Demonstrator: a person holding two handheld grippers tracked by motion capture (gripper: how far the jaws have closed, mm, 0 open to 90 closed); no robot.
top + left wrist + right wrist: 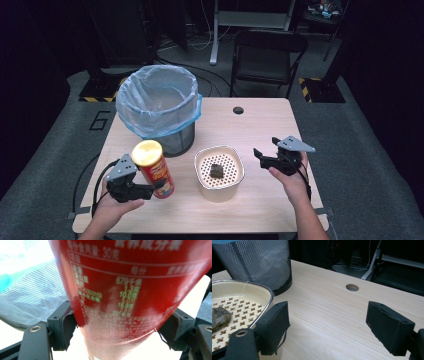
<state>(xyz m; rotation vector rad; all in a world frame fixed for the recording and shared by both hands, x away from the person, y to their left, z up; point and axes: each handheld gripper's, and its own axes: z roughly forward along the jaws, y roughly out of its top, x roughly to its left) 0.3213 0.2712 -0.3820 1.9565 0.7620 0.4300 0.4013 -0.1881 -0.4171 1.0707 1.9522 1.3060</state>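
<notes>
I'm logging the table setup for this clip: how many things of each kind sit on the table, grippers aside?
Red chip can, clamped in the left gripper: 1
Mesh waste bin with blue liner: 1
Cream perforated dish: 1
Dark lump in the dish: 1
Total: 4

The room is dark. A light wood table (260,125) sits in the middle, and it has a small round hole (238,110) near its far edge. The floor (45,165) is grey carpet. Behind the table stands a black folding chair (267,57). Cables (200,70) lie on the floor. Yellow and black striped tape (97,98) marks spots on the floor.
</notes>
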